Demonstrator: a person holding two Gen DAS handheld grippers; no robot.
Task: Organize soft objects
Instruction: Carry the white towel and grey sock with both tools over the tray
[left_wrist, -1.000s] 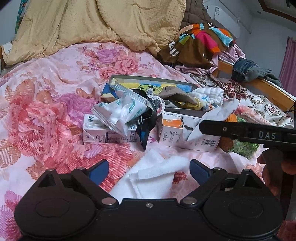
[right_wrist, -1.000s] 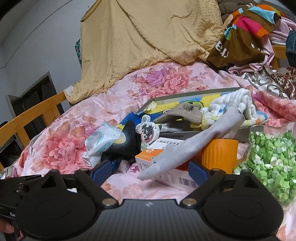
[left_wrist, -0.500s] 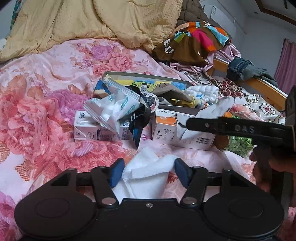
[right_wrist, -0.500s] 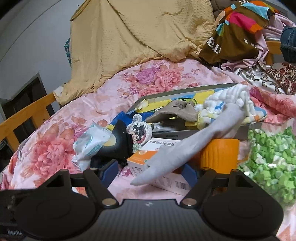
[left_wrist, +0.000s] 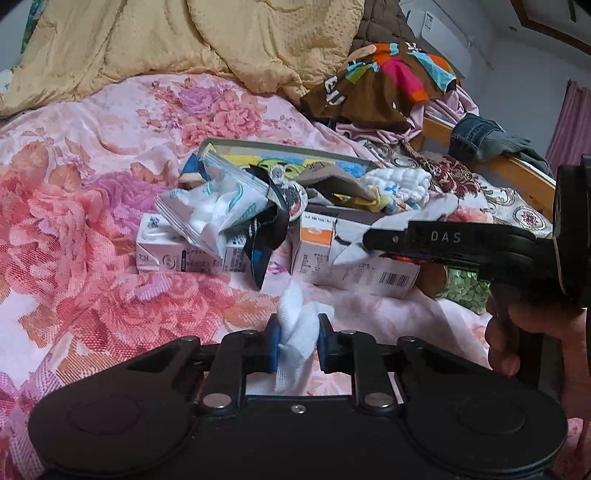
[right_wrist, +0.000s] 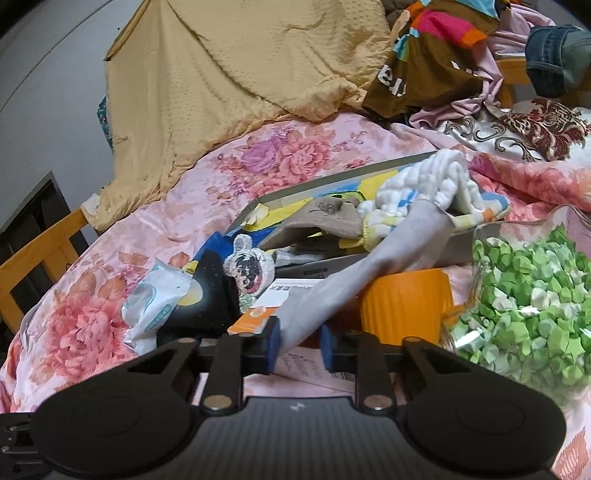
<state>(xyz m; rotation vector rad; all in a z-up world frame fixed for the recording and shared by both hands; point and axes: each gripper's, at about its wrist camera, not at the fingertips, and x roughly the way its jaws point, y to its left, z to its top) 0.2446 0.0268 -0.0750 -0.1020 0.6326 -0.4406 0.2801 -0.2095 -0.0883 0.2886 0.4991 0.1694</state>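
Note:
On the floral bedsheet my left gripper (left_wrist: 296, 341) is closing on a white gauze cloth (left_wrist: 298, 325), whose bunched fabric sits pinched between the blue pads. My right gripper (right_wrist: 297, 345) is closing on the toe end of a long grey sock (right_wrist: 373, 266), and the pads press on it. The sock runs up to the open flat box (right_wrist: 314, 188), draped over an orange cup (right_wrist: 406, 306). In the left wrist view the right gripper (left_wrist: 373, 240) reaches in from the right, holding the sock's end (left_wrist: 351, 251) over an orange-and-white carton (left_wrist: 321, 251).
The box (left_wrist: 288, 151) holds a white knitted cloth (left_wrist: 399, 182) and a brown sock (right_wrist: 325, 218). A wipes packet (left_wrist: 214, 210), milk carton (left_wrist: 177, 254), black sock (right_wrist: 207, 299), and jar of green paper stars (right_wrist: 528, 302) lie around. A yellow blanket (left_wrist: 177, 40) and clothes (left_wrist: 380, 81) are piled behind.
Both grippers went from wide open to nearly shut. The left one gathered the flat white cloth into a bunch between its pads; the right one pinched the grey sock's end.

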